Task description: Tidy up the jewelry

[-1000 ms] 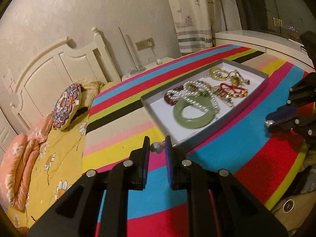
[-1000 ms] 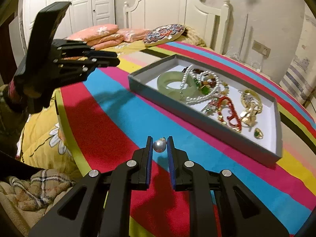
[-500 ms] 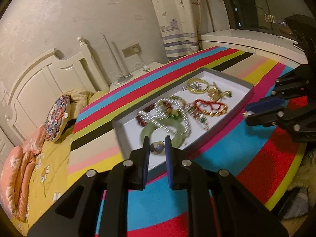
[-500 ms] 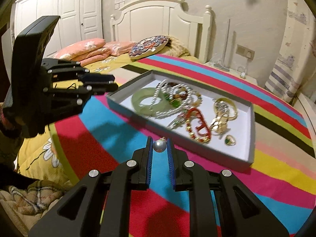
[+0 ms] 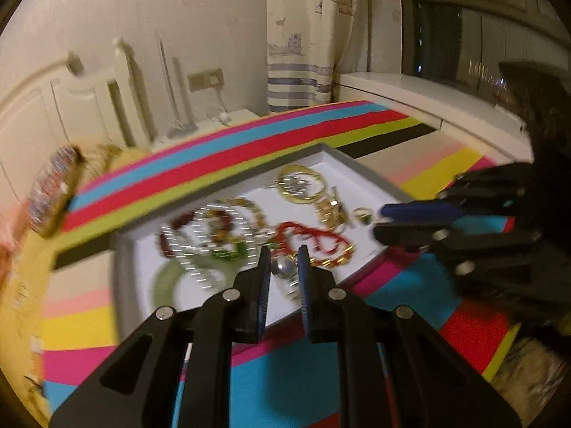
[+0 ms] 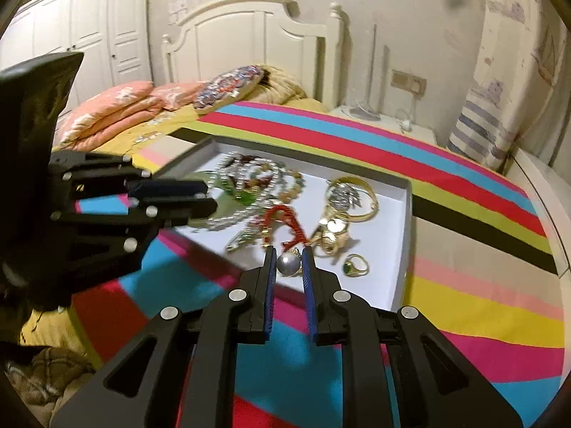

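A grey-rimmed white tray (image 5: 371, 174) (image 6: 408, 214) lies on the striped cloth. It holds a green jade bangle (image 5: 166, 278), a pearl necklace (image 5: 200, 235), a red bead bracelet (image 5: 314, 235) (image 6: 289, 217), a gold bangle (image 5: 301, 183) (image 6: 357, 192) and a green-stone ring (image 6: 357, 265). My left gripper (image 5: 283, 267) (image 6: 210, 196) is shut on a pearl earring (image 5: 283, 269) over the tray's near edge. My right gripper (image 6: 288, 262) (image 5: 380, 221) is shut on a second pearl earring (image 6: 289, 264) above the tray's near corner.
The striped cloth (image 6: 464, 321) covers a bed with a white headboard (image 6: 249, 35), pink pillows (image 6: 117, 107) and a round patterned cushion (image 6: 228, 85). A white window ledge (image 5: 428, 100) and a curtain (image 5: 303, 35) stand beyond the tray. A plaid blanket (image 6: 43, 374) lies below the left edge.
Both grippers have travelled in over the tray's near side and drawn closer to each other. Each still pinches its pearl earring. The left wrist view is now blurred by motion.
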